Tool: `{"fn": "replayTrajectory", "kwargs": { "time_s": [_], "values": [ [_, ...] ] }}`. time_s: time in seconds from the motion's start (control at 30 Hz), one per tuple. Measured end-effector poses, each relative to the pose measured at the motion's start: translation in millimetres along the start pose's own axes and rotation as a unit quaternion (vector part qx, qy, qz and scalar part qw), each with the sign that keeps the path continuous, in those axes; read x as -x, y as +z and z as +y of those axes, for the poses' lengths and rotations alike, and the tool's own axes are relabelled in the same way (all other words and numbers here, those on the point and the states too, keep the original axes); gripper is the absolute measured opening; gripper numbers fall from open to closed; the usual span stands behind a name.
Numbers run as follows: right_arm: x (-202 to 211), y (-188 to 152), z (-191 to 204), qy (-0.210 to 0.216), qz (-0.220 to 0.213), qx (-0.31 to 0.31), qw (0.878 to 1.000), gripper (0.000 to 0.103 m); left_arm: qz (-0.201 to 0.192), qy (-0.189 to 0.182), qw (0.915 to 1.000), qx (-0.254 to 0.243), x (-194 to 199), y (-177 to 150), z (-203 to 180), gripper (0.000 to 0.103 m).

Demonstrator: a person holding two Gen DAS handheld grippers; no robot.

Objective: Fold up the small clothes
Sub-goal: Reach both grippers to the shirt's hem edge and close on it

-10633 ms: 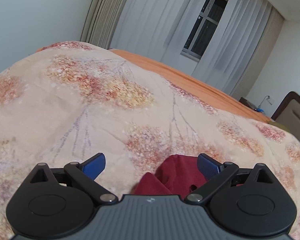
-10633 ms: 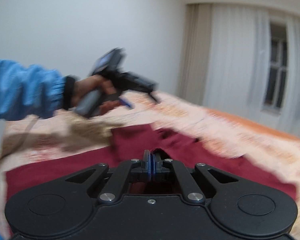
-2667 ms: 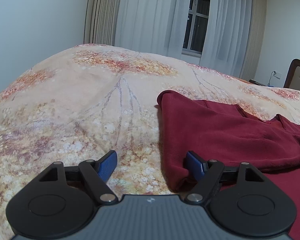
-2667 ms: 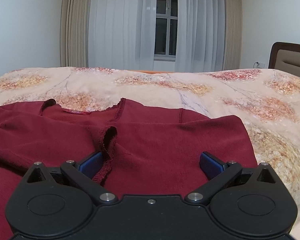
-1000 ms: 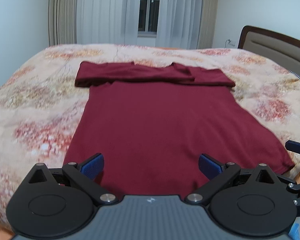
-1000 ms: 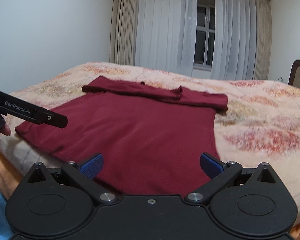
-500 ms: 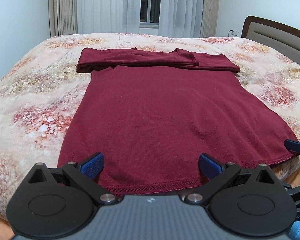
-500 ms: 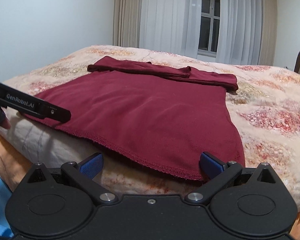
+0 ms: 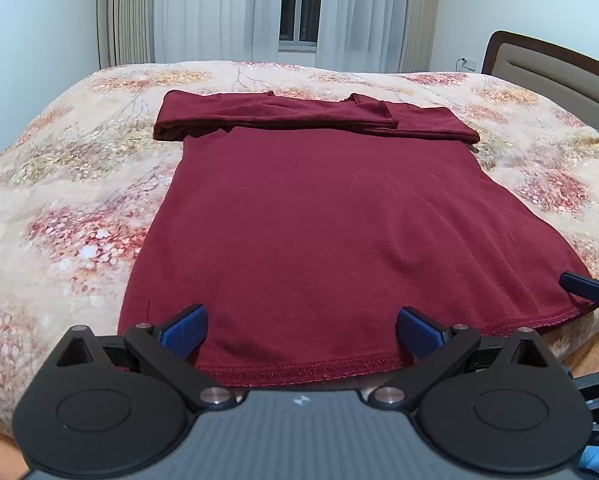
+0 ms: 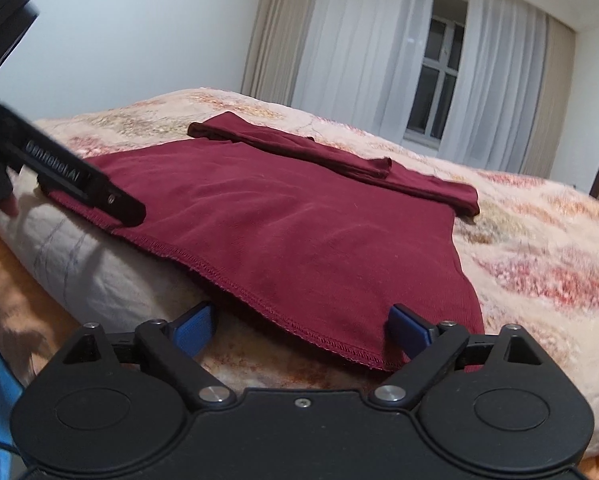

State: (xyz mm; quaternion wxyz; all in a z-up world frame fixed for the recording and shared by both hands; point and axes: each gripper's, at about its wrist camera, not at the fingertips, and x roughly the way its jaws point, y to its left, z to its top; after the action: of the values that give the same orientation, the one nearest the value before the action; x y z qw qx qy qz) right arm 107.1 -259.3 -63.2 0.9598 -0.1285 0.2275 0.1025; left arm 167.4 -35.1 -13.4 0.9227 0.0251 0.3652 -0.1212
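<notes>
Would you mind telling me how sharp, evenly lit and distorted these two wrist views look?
Left wrist view: sharp, soft even light on the maroon shirt, fisheye bowing the bed and dark corner vignetting. Right wrist view: tilted horizon, slight blur on the floral cover at right; the left tool looks soft, its lettering smeared; the window is dark.

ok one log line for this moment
phase: at hem | left gripper: open | right gripper: open | shirt: flat on bed, sleeves folded in | held: nothing
</notes>
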Motion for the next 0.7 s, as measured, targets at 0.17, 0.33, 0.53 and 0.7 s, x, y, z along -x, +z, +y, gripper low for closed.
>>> {"fn": "replayTrajectory", "kwargs": {
  "time_s": [0.17, 0.33, 0.53, 0.7],
  "values": [
    [-2.2, 5.0, -4.7, 0.008, 0.007, -0.012, 1.000, 0.090, 0.001, 0.007, 0.9999, -0.013, 5.0, -0.9, 1.5, 0.103],
    [-5.8, 14.0, -9.4, 0.015, 0.022, -0.027, 0.999, 0.087, 0.010, 0.008, 0.9998, -0.015, 6.6, -0.4, 5.7, 0.103],
    [-9.9, 19.2, -11.4, 0.020, 0.033, -0.041, 0.998, 0.087, 0.019, 0.007, 0.9990, -0.040, 15.4, -1.5, 5.3, 0.103],
    [-12.3, 19.8, -13.2, 0.022, 0.036, -0.051, 0.998, 0.087, 0.012, 0.013, 0.9976, -0.068, 27.8, -6.5, 0.5, 0.103]
  ]
}}
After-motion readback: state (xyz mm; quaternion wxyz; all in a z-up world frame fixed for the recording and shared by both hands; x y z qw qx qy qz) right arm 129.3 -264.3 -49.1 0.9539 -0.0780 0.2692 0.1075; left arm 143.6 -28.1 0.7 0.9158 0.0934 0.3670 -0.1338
